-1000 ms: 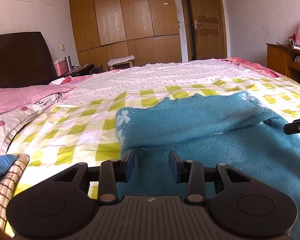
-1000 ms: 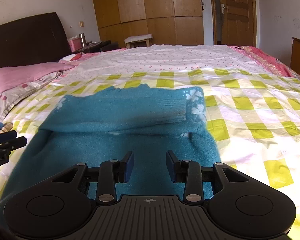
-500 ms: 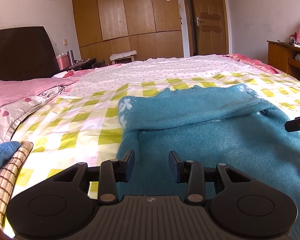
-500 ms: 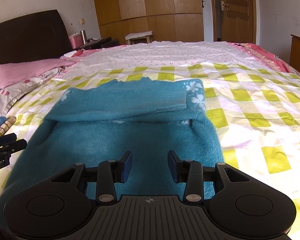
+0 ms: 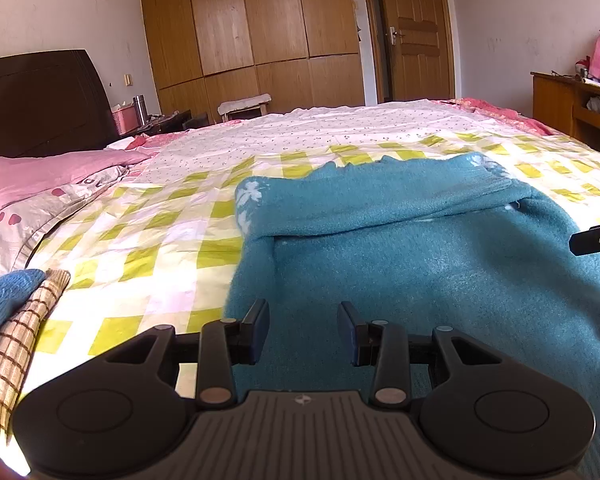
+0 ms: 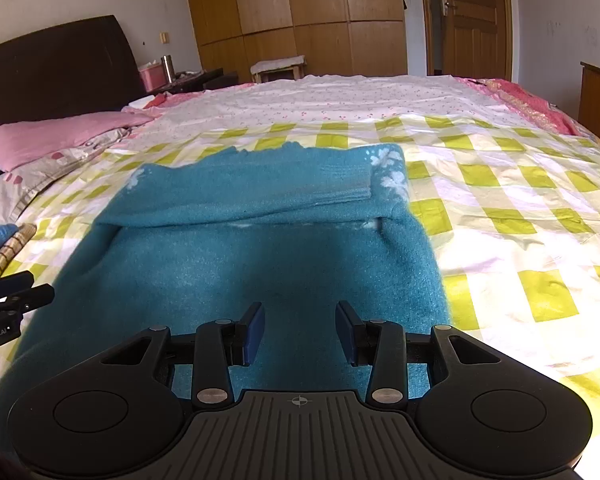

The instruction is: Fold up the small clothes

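Here the teal sweater (image 6: 260, 264) lies flat on the checked bedsheet (image 6: 520, 200), its far part folded back toward the near side. Above its near edge hang the left gripper (image 5: 303, 330) and right gripper (image 6: 300, 330), jaws parted and empty; the right's have just been opening. Left of the sweater sits a pile of folded clothes (image 5: 8, 320).

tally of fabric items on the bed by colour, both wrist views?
Teal: 1, the sweater spread on the bed, sleeves folded across its far end.
Light blue: 1, a knit piece at the left edge.
Brown check: 1, a cloth beside it.
Pink: 1, the pillow near the headboard.
Total: 4
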{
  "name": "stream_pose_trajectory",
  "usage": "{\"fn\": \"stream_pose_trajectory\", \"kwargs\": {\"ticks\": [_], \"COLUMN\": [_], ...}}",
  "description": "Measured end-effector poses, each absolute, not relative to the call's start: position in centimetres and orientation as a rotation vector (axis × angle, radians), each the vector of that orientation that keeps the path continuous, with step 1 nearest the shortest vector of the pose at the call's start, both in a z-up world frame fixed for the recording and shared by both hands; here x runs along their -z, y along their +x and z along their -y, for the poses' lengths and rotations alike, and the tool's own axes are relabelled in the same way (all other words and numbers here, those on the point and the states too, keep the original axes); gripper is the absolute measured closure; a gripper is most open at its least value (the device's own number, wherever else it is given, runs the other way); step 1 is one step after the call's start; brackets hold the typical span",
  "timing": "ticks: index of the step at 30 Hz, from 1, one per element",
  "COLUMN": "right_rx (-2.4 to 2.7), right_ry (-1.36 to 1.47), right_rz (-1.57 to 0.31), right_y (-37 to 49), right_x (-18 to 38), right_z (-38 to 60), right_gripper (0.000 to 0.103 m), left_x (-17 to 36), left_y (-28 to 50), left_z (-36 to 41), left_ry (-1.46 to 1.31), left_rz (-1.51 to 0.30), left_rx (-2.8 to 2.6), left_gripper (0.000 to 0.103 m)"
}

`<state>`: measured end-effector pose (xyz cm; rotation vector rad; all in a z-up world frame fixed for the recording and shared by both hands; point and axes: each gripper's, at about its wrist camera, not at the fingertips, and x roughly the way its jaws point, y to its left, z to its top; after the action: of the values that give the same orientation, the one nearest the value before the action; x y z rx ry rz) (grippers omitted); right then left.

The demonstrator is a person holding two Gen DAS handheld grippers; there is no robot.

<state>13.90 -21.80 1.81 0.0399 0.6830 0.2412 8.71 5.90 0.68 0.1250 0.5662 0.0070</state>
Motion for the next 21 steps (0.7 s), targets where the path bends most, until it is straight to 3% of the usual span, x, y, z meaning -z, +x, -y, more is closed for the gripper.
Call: {"fn": "stream_pose_trajectory", "kwargs": {"ticks": [21], "right_rx": [-0.235], "right_ry": [0.042], "right_rz": [-0.7], "right_y": [11.6], "right_x": [-1.4], "right_z": [22.7], "right_gripper": [0.062], "left_x": [0.1], "left_y": [5.8], "left_z": [-5.9], "left_ry": [0.123], "left_rz": [-0.587], "left_rx": [-0.01], "left_gripper": [0.058]}}
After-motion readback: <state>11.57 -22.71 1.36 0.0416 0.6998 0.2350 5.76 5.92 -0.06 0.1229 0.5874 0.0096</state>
